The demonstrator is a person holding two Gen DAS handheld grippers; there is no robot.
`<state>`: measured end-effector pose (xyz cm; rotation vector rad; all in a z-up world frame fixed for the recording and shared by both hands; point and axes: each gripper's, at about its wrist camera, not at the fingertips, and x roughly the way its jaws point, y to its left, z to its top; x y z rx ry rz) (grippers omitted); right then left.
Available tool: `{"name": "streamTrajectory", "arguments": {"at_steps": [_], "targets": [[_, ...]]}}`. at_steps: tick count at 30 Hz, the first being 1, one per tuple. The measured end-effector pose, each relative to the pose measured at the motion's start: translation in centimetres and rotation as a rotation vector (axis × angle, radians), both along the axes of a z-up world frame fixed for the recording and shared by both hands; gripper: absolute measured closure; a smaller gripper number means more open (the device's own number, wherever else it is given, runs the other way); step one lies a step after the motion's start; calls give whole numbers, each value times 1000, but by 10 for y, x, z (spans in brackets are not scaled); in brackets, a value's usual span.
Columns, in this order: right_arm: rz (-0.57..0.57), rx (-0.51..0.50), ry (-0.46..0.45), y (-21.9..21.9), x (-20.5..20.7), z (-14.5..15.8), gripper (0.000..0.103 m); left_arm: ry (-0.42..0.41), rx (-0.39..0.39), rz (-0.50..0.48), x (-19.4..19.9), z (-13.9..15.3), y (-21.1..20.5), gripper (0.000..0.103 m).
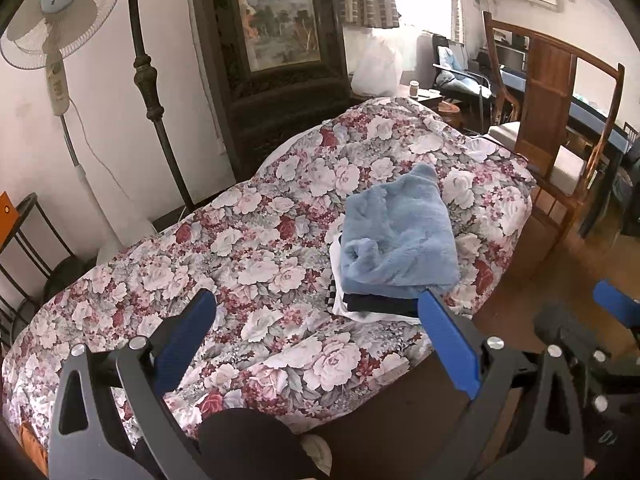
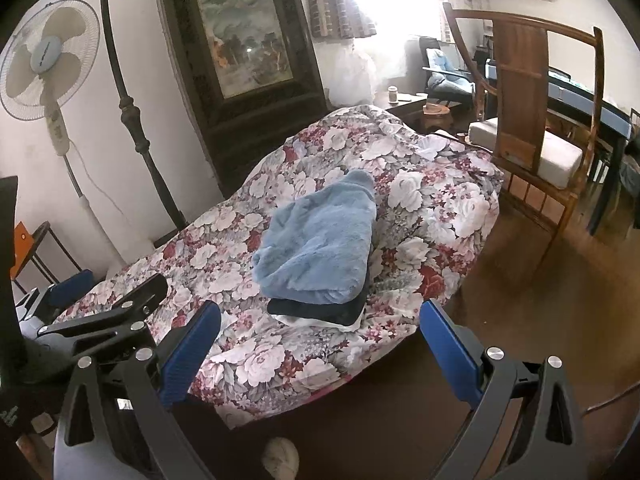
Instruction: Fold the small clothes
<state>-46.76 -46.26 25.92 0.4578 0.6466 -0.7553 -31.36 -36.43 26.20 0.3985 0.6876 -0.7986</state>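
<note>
A folded fluffy light-blue garment [image 1: 400,240] [image 2: 320,250] tops a small stack of folded clothes, with dark [image 1: 380,304] [image 2: 320,310] and white pieces under it. The stack rests on the floral-covered surface [image 1: 248,248] [image 2: 432,208] near its right end. My left gripper [image 1: 320,300] hovers open short of the stack, its blue pads [image 1: 448,340] wide apart and empty. My right gripper [image 2: 320,308] is likewise open and empty, held back from the stack. In the right wrist view the left gripper's dark body [image 2: 120,312] shows at the left edge.
A standing fan [image 1: 56,36] [image 2: 44,60] and a dark metal pole [image 1: 152,92] stand by the left wall. A large framed painting [image 1: 280,16] leans behind the surface. A wooden chair [image 1: 560,120] [image 2: 532,120] stands at right on brown floor [image 2: 540,288].
</note>
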Motion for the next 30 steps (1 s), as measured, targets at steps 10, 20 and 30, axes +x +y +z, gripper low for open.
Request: {"name": "streamTrajectory", "arguments": {"at_steps": [10,20,30], "targets": [[-26,-49,4,7,2,7,3,7,-6,16,0,5,4,4],[-26,33,-187,1,-29,-3,3,0,-23,48,6,8,11,4],[16,-78,-133,22,-18,17,3,7,-85,59,4,25,38,4]]}}
